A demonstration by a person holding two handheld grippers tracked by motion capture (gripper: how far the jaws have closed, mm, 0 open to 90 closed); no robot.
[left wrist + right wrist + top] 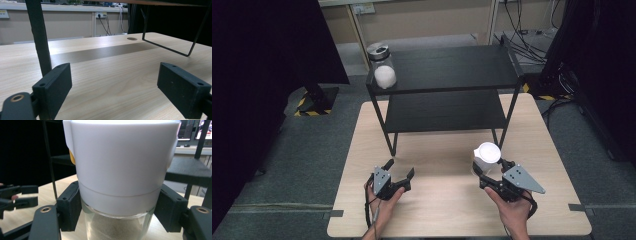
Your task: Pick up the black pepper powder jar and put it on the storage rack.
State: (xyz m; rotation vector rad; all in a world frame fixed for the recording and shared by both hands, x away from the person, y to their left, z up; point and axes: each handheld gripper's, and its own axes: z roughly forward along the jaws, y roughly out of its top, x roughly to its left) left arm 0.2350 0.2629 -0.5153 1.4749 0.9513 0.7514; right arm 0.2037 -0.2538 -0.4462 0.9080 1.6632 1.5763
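Both my forearms come in low over the wooden table; beyond stands the black shelf, one lidded jar already on its top left corner; my right tongs clamp the white-lidded jar near the table's right side, shelving not yet done, I judge; my left tongs gape empty.

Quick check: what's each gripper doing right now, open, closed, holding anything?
Left gripper: open, nothing between its jaws, low over the table.
Right gripper: shut on the white-lidded jar, pads at the lid's lower edge.
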